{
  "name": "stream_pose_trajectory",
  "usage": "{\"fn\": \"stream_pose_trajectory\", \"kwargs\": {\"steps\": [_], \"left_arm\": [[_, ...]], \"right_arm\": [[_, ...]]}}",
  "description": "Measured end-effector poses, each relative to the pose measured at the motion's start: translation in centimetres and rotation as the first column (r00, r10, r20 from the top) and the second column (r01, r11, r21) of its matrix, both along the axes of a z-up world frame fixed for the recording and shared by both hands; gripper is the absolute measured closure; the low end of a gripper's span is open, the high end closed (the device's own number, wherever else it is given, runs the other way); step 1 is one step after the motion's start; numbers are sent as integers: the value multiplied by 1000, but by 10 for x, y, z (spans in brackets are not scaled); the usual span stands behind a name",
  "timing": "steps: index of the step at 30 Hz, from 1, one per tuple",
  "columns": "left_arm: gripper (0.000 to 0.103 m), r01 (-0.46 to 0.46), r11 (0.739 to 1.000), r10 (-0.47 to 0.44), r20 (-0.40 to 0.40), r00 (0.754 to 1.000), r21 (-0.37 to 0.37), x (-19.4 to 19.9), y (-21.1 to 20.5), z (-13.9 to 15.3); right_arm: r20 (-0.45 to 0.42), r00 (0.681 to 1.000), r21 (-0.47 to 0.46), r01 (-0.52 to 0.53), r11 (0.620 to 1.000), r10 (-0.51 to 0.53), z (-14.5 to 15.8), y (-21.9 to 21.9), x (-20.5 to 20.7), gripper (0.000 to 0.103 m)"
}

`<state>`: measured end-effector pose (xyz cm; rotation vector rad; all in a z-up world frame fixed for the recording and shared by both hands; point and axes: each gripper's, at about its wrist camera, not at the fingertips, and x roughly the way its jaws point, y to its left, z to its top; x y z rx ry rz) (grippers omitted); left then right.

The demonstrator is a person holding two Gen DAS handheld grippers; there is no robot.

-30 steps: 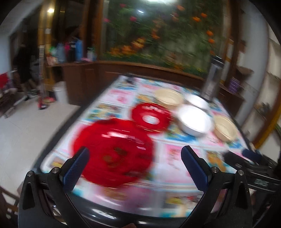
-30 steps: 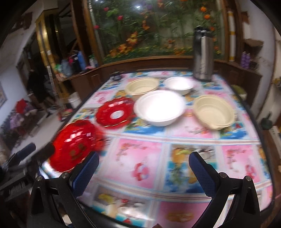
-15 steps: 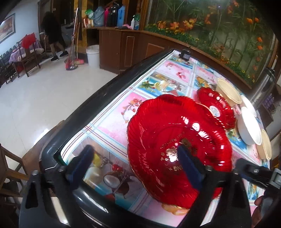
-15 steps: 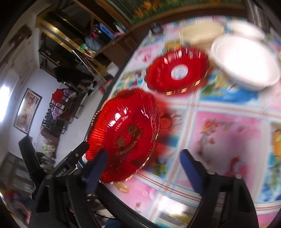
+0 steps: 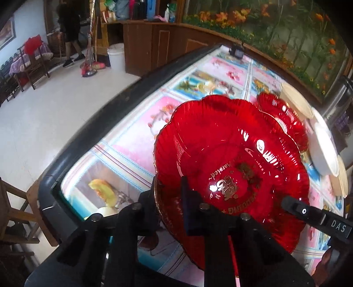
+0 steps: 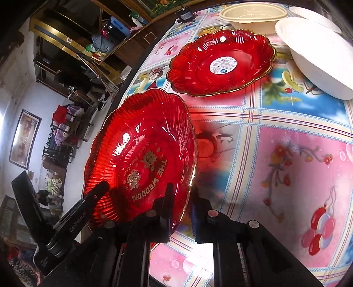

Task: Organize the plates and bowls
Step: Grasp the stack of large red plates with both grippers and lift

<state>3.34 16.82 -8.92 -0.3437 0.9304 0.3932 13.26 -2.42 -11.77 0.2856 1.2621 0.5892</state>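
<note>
1. Patterned pink-and-blue cloth covers the counter (image 6: 286, 154), which has a dark raised rim; a planted wall and wooden cabinets stand behind, a tiled floor beside

2. Step in hand: the grasp on the near red plate (image 6: 141, 154). It sits at the counter's near edge, close to the corner by the floor side, and looks tipped up off the cloth on one side, though how far is hard to judge through the fisheye

3. Left gripper (image 5: 169, 198): jaws have just been closing and are now narrow, one finger over the plate's inner face and one under its rim, clamped on the rim

4. Right gripper (image 6: 181, 207): jaws have just been closing too, now narrow on the opposite stretch of the same rim. Both hands hold the one plate

5. Next move, as I judge it: lift the plate level, carry it toward the second red plate (image 6: 220, 64) further along the counter, and nest it there. Both hands need to rise together or the glossy rim may slip

6. Containers: second red plate holds only a round sticker. White bowl (image 6: 317, 57) beside it and beige bowl (image 6: 253, 15) behind look empty. Held plate carries gold lettering, nothing in it
</note>
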Motion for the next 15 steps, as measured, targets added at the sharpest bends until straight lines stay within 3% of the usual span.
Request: {"fn": "stream_pose_trajectory", "kwargs": {"steps": [9, 15], "left_arm": [[89, -11, 1000, 8, 107, 994, 28, -22, -1, 45], [88, 0, 1000, -3, 99, 995, 30, -22, 0, 38]], "right_arm": [[124, 992, 30, -26, 999, 22, 52, -11, -22, 90], [157, 987, 23, -26, 999, 22, 56, -13, -29, 90]]}}
